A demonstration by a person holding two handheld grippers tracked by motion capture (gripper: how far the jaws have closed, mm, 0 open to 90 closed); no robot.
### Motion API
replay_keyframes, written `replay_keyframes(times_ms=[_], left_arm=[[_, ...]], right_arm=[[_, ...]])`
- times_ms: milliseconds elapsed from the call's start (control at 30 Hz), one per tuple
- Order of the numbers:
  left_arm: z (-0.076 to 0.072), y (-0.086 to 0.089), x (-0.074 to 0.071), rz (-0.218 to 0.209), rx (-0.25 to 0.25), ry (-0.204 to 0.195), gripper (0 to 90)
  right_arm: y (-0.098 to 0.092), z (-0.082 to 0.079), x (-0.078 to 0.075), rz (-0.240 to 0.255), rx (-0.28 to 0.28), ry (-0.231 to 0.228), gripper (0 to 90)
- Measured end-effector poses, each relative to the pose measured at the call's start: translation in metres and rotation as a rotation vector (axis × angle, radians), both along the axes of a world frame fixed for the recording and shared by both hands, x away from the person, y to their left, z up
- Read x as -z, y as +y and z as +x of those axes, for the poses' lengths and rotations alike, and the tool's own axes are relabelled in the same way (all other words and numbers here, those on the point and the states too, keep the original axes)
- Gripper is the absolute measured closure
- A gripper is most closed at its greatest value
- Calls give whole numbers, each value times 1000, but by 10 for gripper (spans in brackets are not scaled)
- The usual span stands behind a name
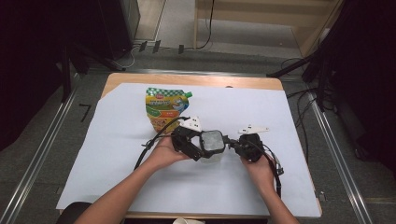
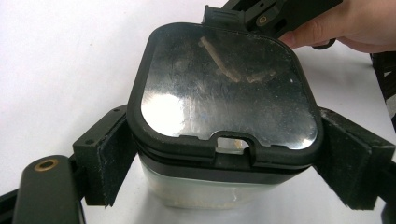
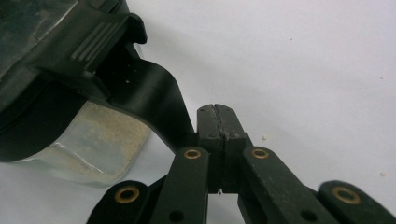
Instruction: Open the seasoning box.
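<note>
A clear plastic container (image 1: 212, 142) with a black-rimmed lid (image 2: 224, 88) stands on the white sheet in the middle of the table. My left gripper (image 2: 224, 172) is shut on it, one pad (image 2: 107, 158) pressing each side of the body just under the lid. The right gripper (image 3: 215, 116) comes in from the opposite side (image 1: 233, 143), jaws pressed together with nothing between them. Its left jaw rests against the lid's black latch flap (image 3: 140, 88), which sticks out from the lid's edge. Pale residue clings to the container wall (image 3: 98, 140).
A yellow and green spouted pouch (image 1: 164, 108) lies flat behind the container, to the left. The white sheet (image 1: 280, 121) covers most of the wooden table (image 1: 187, 78). Both forearms reach in from the near edge. A few crumbs dot the sheet (image 3: 265, 137).
</note>
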State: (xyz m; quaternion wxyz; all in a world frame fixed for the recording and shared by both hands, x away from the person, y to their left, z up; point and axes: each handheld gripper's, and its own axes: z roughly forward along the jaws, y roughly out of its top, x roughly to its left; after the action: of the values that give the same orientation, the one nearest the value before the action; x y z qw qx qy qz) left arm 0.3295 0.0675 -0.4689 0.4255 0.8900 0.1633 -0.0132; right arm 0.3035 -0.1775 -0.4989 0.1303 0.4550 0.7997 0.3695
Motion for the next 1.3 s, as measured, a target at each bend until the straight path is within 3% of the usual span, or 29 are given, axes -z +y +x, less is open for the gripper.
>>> replay_keyframes(times_ms=[367,600,1300], left_arm=[[-4,-1,-4,-2,14,-36,151],[-5,-1,-8,-31,13,-45,158],[-7,-5,-17,7,6,-49,156]], right_arm=[[0,-2,0,-1,-4,-1,900],[1,-4,-2,1,-3,-5,900],[0,-9,-6,1,-6,-13,900]])
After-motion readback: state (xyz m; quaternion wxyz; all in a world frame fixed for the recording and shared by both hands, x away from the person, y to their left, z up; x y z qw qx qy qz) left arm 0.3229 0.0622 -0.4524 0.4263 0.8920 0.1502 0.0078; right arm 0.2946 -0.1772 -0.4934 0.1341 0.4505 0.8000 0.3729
